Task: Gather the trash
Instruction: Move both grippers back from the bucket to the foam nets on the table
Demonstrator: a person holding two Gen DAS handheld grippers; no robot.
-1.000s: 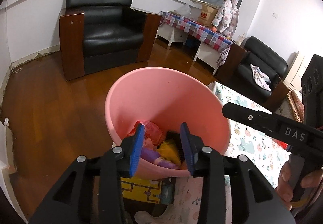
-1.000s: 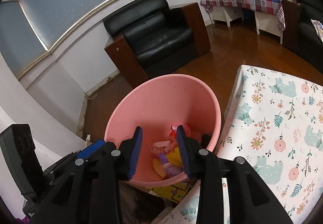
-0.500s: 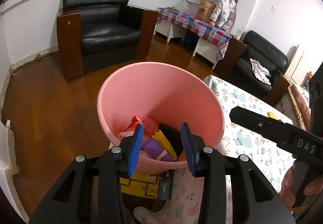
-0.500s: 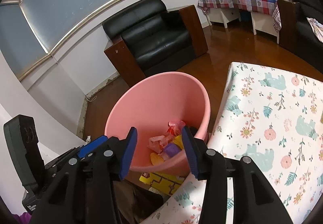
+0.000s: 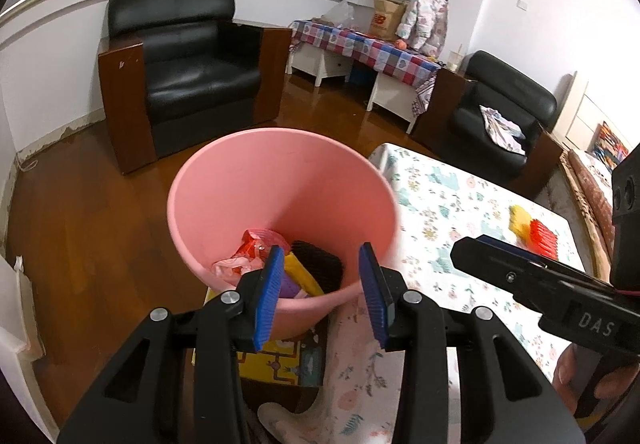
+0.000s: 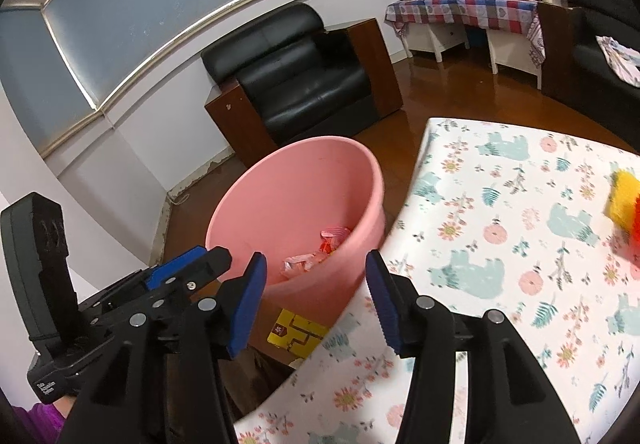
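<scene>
A pink bucket point(image 5: 280, 179) point(image 6: 296, 183) stands beside the table's left end, with several wrappers point(image 5: 260, 248) and a black piece point(image 5: 320, 264) lying in its bottom. My left gripper point(image 5: 320, 292) hangs open just before the bucket's near rim, nothing between its blue pads. My right gripper point(image 6: 314, 292) is over the gap between bucket and table, its jaws opening and empty. A yellow piece point(image 5: 518, 219) point(image 6: 622, 195) and a red piece point(image 5: 542, 238) point(image 6: 636, 228) of trash lie together on the floral tablecloth point(image 5: 460, 211) point(image 6: 520, 244), far right of both grippers.
A yellow box point(image 5: 288, 364) sits under the bucket. Behind it are a black armchair point(image 5: 184, 59), a checked-cloth side table point(image 5: 368, 47) and a second black chair point(image 5: 504, 111) on the wooden floor point(image 5: 80, 203). The right gripper's body point(image 5: 552, 292) crosses the left wrist view.
Both grippers have drawn back from the bucket and swung toward the table. The right gripper's jaws have widened. The yellow and red pieces on the cloth have come into view.
</scene>
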